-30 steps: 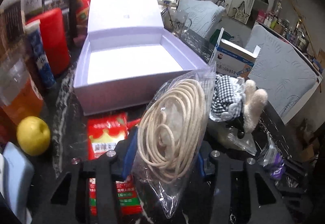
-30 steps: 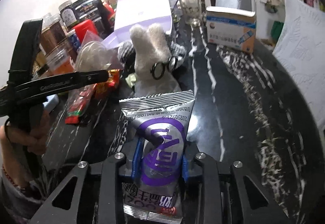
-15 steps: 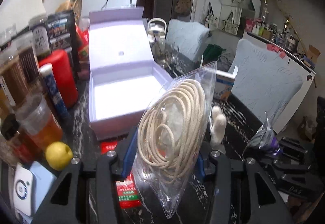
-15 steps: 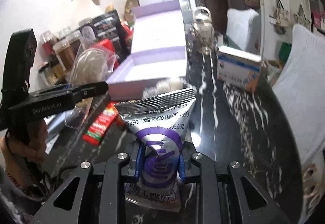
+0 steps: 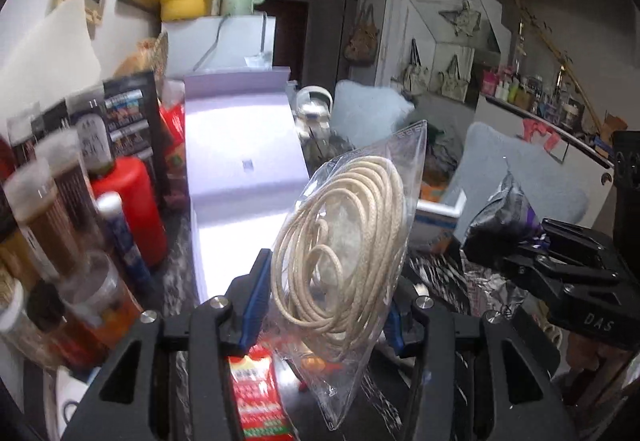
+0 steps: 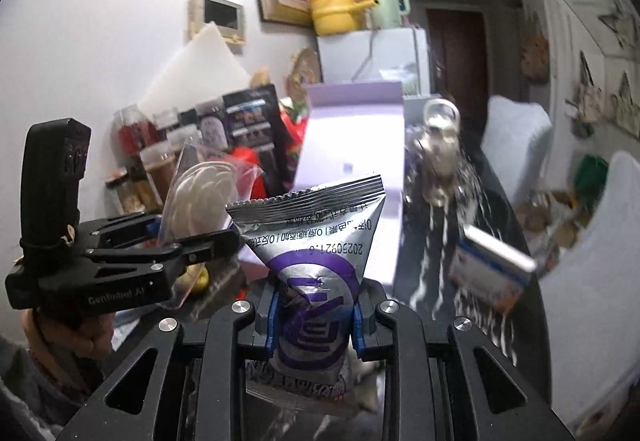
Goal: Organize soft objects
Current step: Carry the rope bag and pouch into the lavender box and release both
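Clear plastic crinkles between our left gripper (image 5: 320,305) fingers — a transparent bag of cream rope (image 5: 340,241), coiled in loops, stands upright and clamped between the blue pads (image 5: 253,293). From the right wrist camera we see the same bag of cream rope (image 6: 200,201) from the side, held in the left gripper (image 6: 192,241) above the cluttered counter.

Our right gripper (image 6: 316,321) is clenched on a silver and purple snack packet (image 6: 316,253); its blue pads press in on the packet's lower part, and the crimped top edge fans out wide above them. In the left wrist view we see that snack packet (image 5: 504,209) poking out of the right gripper (image 5: 520,245), off to the right of the rope bag and apart from it.

Ahead of both grippers lies an open lavender box (image 5: 240,209) with its lid tilted back, the inside bright and washed out. Both held items are nearer to us than the box, neither inside it. To its left stand a red bottle (image 5: 132,209), a white and blue tube (image 5: 120,237) and several jars (image 5: 44,217) — somewhat blurred. A red snack pack (image 5: 260,397) lies on the dark marbled counter (image 6: 448,225) below the left gripper. A blue and white carton (image 6: 492,269) sits to the right of the box, and a yellow pot (image 6: 332,13) and a green jug (image 6: 388,3) rest on a white fridge (image 6: 372,53) at the back.
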Tool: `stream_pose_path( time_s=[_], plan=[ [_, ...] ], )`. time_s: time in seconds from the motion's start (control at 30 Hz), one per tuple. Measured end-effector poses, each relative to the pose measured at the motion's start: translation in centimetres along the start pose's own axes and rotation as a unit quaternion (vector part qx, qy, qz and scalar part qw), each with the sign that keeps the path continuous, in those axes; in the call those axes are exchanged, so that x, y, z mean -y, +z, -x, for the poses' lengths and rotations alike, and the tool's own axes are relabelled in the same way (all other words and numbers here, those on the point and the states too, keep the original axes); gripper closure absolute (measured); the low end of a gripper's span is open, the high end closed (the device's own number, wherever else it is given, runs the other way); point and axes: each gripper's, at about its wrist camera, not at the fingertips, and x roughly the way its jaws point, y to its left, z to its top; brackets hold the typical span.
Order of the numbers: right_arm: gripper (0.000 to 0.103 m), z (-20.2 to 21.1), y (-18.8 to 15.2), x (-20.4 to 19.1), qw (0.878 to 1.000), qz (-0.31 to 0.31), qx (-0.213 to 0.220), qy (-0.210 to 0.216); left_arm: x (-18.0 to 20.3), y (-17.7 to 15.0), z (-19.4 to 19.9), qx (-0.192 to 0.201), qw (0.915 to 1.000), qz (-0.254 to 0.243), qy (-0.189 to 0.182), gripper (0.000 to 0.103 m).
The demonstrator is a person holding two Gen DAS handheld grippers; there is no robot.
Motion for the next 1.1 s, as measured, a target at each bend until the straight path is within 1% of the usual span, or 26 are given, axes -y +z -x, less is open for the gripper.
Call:
stream_pose_path(
  time_s=[0.13, 0.3, 0.53, 0.63, 0.7, 0.83, 1.0, 1.07, 1.1],
  plan=[
    [0.077, -0.7, 2.1, -0.3, 1.0, 0.013, 0.02, 0.008, -0.6, 2.1, 0.7, 0.031, 0.9992, -0.012, 0.021, 0.055],
    [0.077, -1.9, 4.7, -0.6, 0.998, 0.02, 0.049, 0.028, -1.7, 5.0, 0.3, 0.06, 0.9972, -0.023, 0.038, 0.055],
    [0.077, -3.5, 8.0, 0.1, 0.997, 0.02, 0.067, 0.04, -2.8, 7.5, -1.9, 0.08, 0.9948, -0.019, 0.061, 0.055],
    [0.077, -4.5, 8.9, 0.5, 0.997, 0.021, 0.065, 0.035, -3.4, 8.4, -3.2, 0.083, 0.9944, -0.011, 0.065, 0.055],
    [0.077, -5.3, 9.4, 1.0, 0.997, 0.014, 0.063, 0.038, -3.5, 8.9, -4.1, 0.089, 0.993, -0.013, 0.076, 0.055],
    [0.077, -7.0, 10.0, 1.7, 0.998, 0.013, 0.061, 0.031, -3.9, 9.7, -5.9, 0.089, 0.9925, -0.013, 0.083, 0.055],
    [0.076, -9.7, 10.1, 3.1, 0.999, 0.008, 0.042, 0.031, -4.9, 9.9, -8.2, 0.082, 0.992, -0.006, 0.096, 0.055],
    [0.076, -11.1, 10.1, 3.5, 0.999, 0.009, 0.027, 0.021, -5.4, 9.8, -9.6, 0.067, 0.9917, -0.005, 0.109, 0.055],
    [0.076, -11.6, 10.0, 3.6, 1.0, 0.011, 0.022, 0.017, -5.6, 9.8, -10.2, 0.06, 0.9922, -0.007, 0.109, 0.055]
  ],
)
